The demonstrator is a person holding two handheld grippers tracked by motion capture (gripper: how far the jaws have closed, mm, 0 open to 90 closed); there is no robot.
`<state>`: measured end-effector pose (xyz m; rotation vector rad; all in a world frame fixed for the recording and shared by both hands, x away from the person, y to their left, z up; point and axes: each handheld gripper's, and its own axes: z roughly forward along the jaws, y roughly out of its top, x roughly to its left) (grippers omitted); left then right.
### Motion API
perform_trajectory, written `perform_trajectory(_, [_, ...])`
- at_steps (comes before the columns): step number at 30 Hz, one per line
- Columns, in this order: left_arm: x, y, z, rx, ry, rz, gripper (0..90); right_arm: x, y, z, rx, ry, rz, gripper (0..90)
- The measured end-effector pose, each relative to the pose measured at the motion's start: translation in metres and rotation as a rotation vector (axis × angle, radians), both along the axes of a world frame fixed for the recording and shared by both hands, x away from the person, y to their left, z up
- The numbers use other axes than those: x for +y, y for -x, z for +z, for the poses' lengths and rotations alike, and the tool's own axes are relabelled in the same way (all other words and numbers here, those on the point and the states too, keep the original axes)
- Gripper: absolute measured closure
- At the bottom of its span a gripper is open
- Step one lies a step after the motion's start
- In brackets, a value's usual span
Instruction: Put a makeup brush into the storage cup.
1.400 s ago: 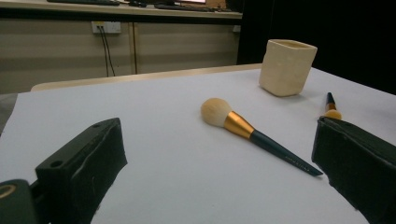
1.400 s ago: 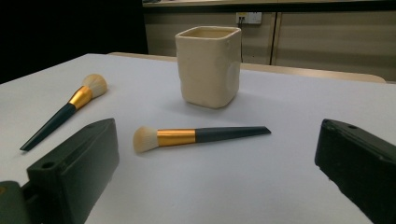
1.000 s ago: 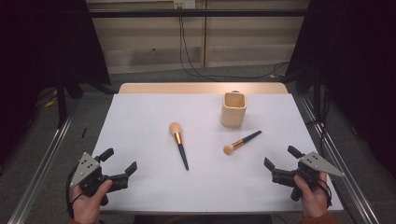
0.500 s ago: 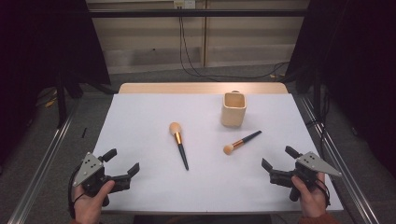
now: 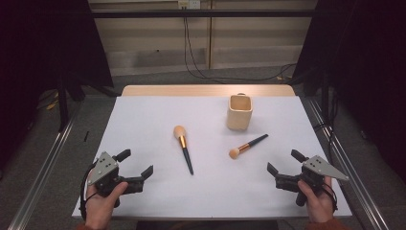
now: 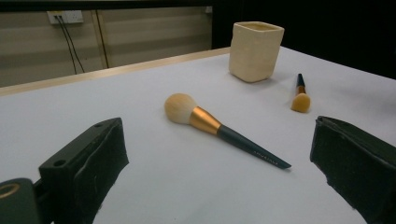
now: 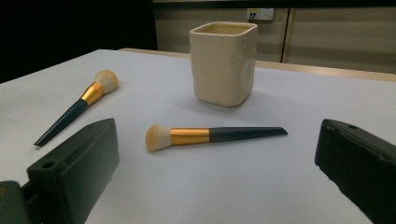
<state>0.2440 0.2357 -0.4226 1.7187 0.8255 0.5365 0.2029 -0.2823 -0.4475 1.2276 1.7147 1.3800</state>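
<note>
Left gripper and right gripper both wide, holding nothing — barely shifted since earlier; large brush, small brush, cup unmoved.

Place: looked like a lab recording bay.
Table: white-topped rectangular table, frame centre, between metal floor rails.
Surround: black curtains at upper corners.
Back wall: white socket, dangling black cables.

Dim room, evenly lit white table; soft faint shadows; near jaws blurred.
</note>
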Motion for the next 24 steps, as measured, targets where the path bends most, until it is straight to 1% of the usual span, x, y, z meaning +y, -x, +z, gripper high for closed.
perform_trajectory(3, [-0.004,-0.005,0.001,0.003,-0.006,-0.005,3.4,0.000,0.000,0.000,0.000,0.000,-0.002,0.0])
perform_trajectory(7, [-0.011,-0.011,0.002,0.008,0.004,-0.013,3.3,0.000,0.000,0.000,-0.001,0.002,-0.001,0.0])
perform_trajectory(11, [-0.018,-0.017,0.005,0.009,0.000,-0.030,3.1,0.000,0.000,0.000,0.000,0.001,-0.002,0.0])
perform_trajectory(13, [-0.021,-0.019,0.007,0.003,-0.013,-0.038,3.1,0.000,0.000,0.000,0.002,0.001,-0.005,0.0])
perform_trajectory(15, [-0.024,-0.022,0.008,-0.001,-0.005,-0.040,3.1,0.000,0.000,0.000,0.001,-0.003,-0.008,0.0])
perform_trajectory(18, [-0.028,-0.026,0.010,-0.004,-0.005,-0.047,3.1,0.000,0.000,0.000,0.000,-0.004,-0.007,0.0])
perform_trajectory(20, [-0.030,-0.029,0.010,-0.001,-0.013,-0.051,3.2,0.000,0.000,0.000,0.000,-0.003,-0.006,0.0])
perform_trajectory(23, [-0.032,-0.032,0.009,0.004,-0.013,-0.048,3.2,0.000,0.000,0.000,-0.001,-0.003,-0.006,0.0])
perform_trajectory(24, [-0.033,-0.034,0.009,0.002,-0.022,-0.051,3.2,0.000,0.000,0.000,0.000,-0.003,-0.006,0.0])
